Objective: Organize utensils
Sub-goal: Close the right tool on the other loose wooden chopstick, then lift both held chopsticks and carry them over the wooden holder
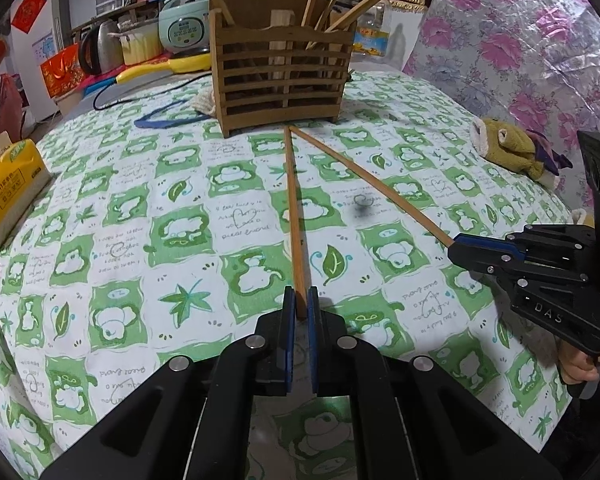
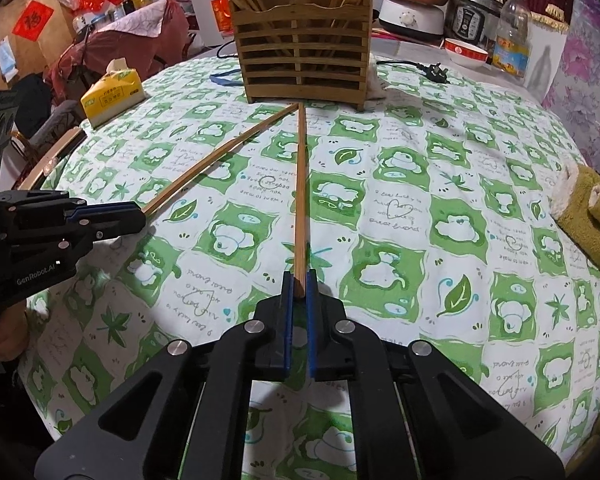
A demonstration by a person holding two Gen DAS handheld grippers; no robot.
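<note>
A slatted wooden utensil holder with several chopsticks standing in it sits at the far side of the table. My left gripper is shut on one wooden chopstick, whose far tip points at the holder's base. My right gripper is shut on a second chopstick, also pointing at the holder. Each gripper shows in the other's view: the right one holding its chopstick, the left one holding its chopstick. The two tips nearly meet in front of the holder.
A green-and-white patterned cloth covers the table. A yellow tissue pack lies at the left, a stuffed toy at the right. A blue cord, rice cooker, kettle, bowl and oil bottle stand behind.
</note>
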